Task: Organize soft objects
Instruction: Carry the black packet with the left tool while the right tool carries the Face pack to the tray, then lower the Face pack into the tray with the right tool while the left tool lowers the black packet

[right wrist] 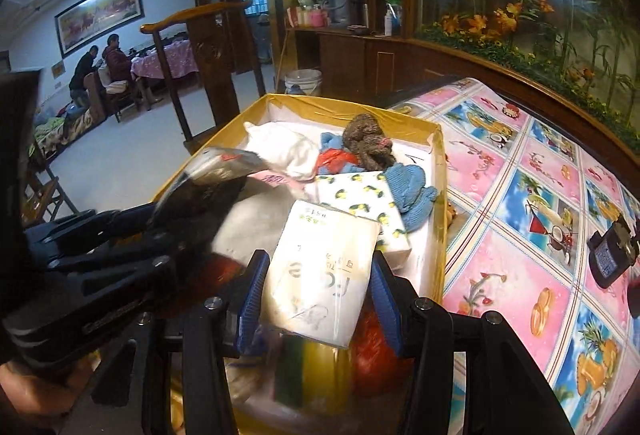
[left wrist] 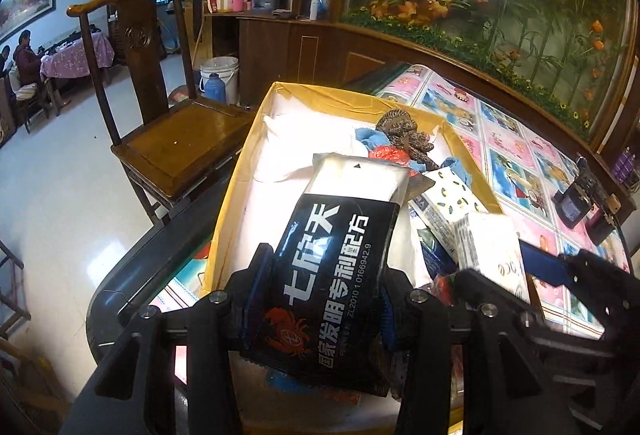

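Between the blue pads of the left gripper (left wrist: 318, 299) sits a flat black sachet with white print (left wrist: 336, 267), jaws narrowed on it. To its right, the right gripper (right wrist: 318, 299) clamps a white soft tissue pack (right wrist: 324, 275). Both hang over the yellow cardboard box (right wrist: 438, 195), probably so they can drop among the soft items already there.

We see a black pouch (left wrist: 332, 263) with white lettering and a red crab, a white lemon-print tissue pack (right wrist: 362, 201), blue knitwear (right wrist: 414, 193), a yellow-edged box (right wrist: 438, 171), a pink-and-blue fruit-print surface (right wrist: 532, 235).
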The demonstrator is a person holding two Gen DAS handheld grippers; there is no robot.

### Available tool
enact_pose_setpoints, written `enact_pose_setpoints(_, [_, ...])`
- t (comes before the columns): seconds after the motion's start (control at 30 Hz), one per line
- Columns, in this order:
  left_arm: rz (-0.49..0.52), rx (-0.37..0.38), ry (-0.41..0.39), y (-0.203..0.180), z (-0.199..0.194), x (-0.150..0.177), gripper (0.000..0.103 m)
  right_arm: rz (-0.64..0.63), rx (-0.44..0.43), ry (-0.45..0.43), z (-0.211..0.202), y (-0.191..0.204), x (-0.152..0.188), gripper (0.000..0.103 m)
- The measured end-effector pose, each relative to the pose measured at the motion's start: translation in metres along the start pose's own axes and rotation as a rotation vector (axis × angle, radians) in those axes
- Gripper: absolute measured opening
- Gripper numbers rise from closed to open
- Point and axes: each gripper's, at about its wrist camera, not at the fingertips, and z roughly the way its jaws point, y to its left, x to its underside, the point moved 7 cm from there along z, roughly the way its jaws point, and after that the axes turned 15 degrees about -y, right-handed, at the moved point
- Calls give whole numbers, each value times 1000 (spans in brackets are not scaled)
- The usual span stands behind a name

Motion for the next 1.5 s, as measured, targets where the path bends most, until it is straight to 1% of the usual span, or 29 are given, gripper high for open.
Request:
enact_pose_setpoints(0.13, [11, -5, -3, -1, 1, 0, 45, 56, 5, 23, 15, -14, 0, 55])
enact_pose_setpoints(0.23, [29, -12, -6, -4, 3, -1, 45, 72, 11, 26, 19, -18, -2, 55])
enact_pose_setpoints(0.37, [48, -19, -9, -10, 7, -1, 45, 124, 12, 32, 23, -31, -1, 55])
enact_pose_setpoints(0.5, [92, -44, -28, -16, 6, 2, 45, 129, 5, 28, 24, -33, 0, 55])
enact_pose_setpoints(0.77, [103, -78, -57, -18, 3, 3, 48, 135, -14, 6, 20, -36, 0, 56])
enact_pose_setpoints(0.87, [122, -92, -71, -21, 1, 5, 48, 134, -12, 2, 18, -36, 1, 56])
enact_pose_setpoints(1.3, [129, -96, -74, -23, -1, 8, 49, 139, -10, -6, 18, -38, 1, 56])
enact_pose_setpoints(1.43, [129, -96, -75, -23, -1, 8, 51, 142, -9, -10, 18, -38, 1, 56])
enact_pose_setpoints(1.5, [128, -97, -73, -22, -1, 8, 54, 142, -9, -11, 18, -38, 1, 57])
